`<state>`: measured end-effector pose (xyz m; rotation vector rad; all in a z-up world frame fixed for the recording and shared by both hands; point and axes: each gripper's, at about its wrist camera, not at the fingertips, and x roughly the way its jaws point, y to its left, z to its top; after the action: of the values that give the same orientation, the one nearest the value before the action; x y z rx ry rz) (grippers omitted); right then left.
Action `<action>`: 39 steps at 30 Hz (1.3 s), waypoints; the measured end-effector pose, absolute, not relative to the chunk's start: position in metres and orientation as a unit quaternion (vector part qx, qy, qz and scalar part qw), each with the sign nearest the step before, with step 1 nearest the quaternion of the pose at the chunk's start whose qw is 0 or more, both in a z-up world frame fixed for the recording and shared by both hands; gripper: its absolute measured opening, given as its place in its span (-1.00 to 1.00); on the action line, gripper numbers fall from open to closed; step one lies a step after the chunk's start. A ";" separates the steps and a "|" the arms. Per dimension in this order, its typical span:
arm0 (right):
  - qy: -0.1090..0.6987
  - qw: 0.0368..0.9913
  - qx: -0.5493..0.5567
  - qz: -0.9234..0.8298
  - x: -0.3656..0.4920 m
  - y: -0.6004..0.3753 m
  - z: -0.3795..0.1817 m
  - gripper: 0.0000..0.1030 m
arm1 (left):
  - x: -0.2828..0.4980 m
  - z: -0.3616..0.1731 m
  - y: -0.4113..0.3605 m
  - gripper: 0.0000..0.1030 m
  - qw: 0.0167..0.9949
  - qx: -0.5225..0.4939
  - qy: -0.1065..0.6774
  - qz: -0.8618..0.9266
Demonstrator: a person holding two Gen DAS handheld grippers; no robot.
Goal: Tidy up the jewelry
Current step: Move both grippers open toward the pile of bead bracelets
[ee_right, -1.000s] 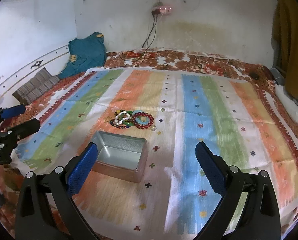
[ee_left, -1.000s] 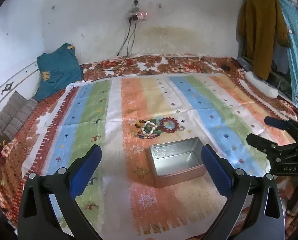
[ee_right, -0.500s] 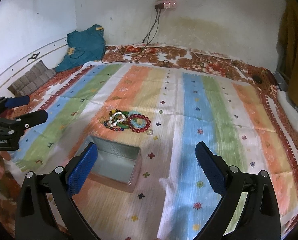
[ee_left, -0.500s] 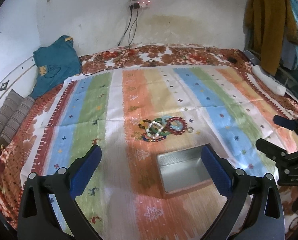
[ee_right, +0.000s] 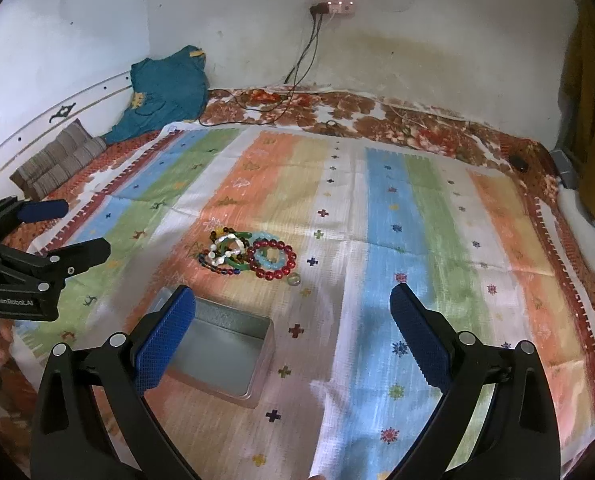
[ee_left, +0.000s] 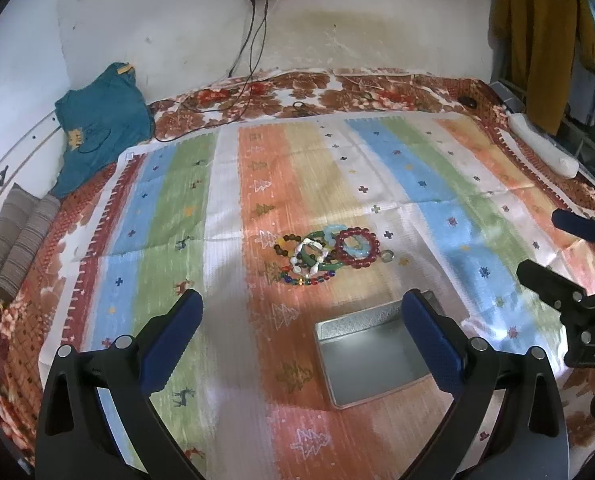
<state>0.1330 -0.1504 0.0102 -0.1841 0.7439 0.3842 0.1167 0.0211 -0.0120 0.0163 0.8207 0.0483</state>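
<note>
Mid-frame on the cloth (ee_left: 225,240), the bracelets (ee_left: 325,252) lie heaped just above the empty tin (ee_left: 371,356). Both the left gripper (ee_left: 301,332) and right gripper (ee_right: 293,328) hover released, holding nothing. Approach step, I judge; next, pinch one bracelet.

"genrobot.ai" printed on the left gripper (ee_right: 63,236) body

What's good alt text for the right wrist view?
A pile of bead bracelets lies on a striped cloth, just beyond an empty open metal tin. The right gripper hangs open and empty in the foreground, one finger in front of the tin, and the left gripper shows at the left edge, also open.
</note>
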 end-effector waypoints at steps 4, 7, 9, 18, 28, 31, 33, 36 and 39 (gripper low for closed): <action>0.372 0.905 -0.081 0.188 0.144 -0.150 0.007 0.92 | 0.123 -0.008 0.026 0.89 0.921 0.005 0.388 0.041; 0.379 0.904 -0.069 0.186 0.152 -0.152 0.006 0.92 | 0.133 -0.009 0.031 0.89 0.919 -0.004 0.391 0.042; 0.387 0.902 -0.062 0.183 0.160 -0.154 0.003 0.92 | 0.138 -0.012 0.034 0.89 0.917 -0.007 0.397 0.043; 0.399 0.895 -0.071 0.185 0.175 -0.146 -0.003 0.92 | 0.163 -0.029 0.042 0.89 0.904 -0.015 0.426 0.039; 0.418 0.887 -0.072 0.181 0.195 -0.138 -0.013 0.92 | 0.186 -0.040 0.044 0.89 0.896 -0.006 0.441 0.046; 0.421 0.886 -0.073 0.180 0.200 -0.136 -0.015 0.92 | 0.192 -0.043 0.044 0.89 0.894 -0.005 0.446 0.045; 0.423 0.885 -0.075 0.180 0.204 -0.134 -0.017 0.92 | 0.197 -0.047 0.045 0.89 0.892 -0.004 0.450 0.046; 0.427 0.883 -0.079 0.180 0.208 -0.131 -0.021 0.92 | 0.203 -0.052 0.047 0.89 0.890 -0.005 0.453 0.044; 0.430 0.881 -0.083 0.180 0.213 -0.128 -0.024 0.92 | 0.208 -0.053 0.053 0.89 0.889 -0.040 0.455 0.031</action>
<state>0.2125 -0.1276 -0.0239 -0.1731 0.8957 0.3759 0.2080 0.0535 -0.0526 -0.0834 0.9459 0.0634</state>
